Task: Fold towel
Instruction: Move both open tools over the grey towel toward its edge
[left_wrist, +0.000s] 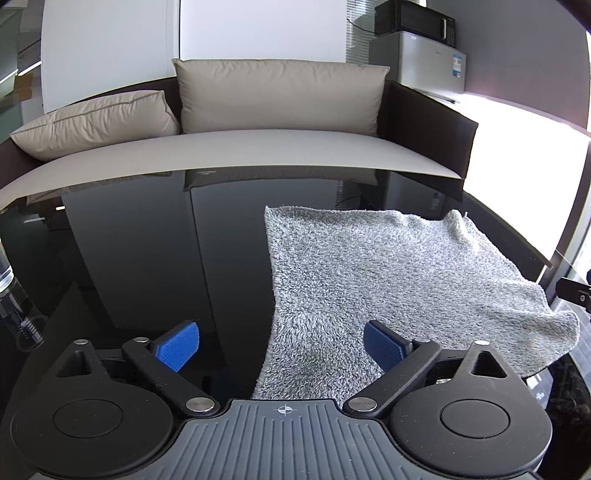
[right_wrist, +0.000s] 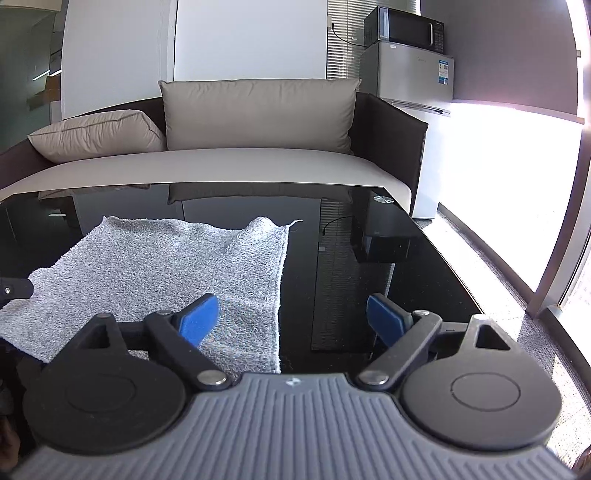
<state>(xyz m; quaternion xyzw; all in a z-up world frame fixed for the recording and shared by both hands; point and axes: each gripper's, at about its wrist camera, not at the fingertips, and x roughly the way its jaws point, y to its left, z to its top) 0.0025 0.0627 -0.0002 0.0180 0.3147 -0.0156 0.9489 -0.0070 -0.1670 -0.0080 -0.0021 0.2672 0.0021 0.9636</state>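
A grey fluffy towel (left_wrist: 388, 273) lies spread flat on a glossy black table (left_wrist: 147, 258). My left gripper (left_wrist: 282, 341) is open above the towel's near left edge, with its right blue pad over the cloth and its left pad over bare table. In the right wrist view the same towel (right_wrist: 177, 266) fills the left half. My right gripper (right_wrist: 291, 319) is open over the towel's near right edge, left pad above the cloth, right pad above the table (right_wrist: 369, 258). Nothing is between the pads of either gripper.
A sofa (left_wrist: 258, 147) with beige cushions stands just beyond the table's far edge. A clear glass vessel (left_wrist: 14, 306) sits at the table's left edge. A small fridge (right_wrist: 413, 74) with a microwave on top stands at the back right. A bright window lies to the right.
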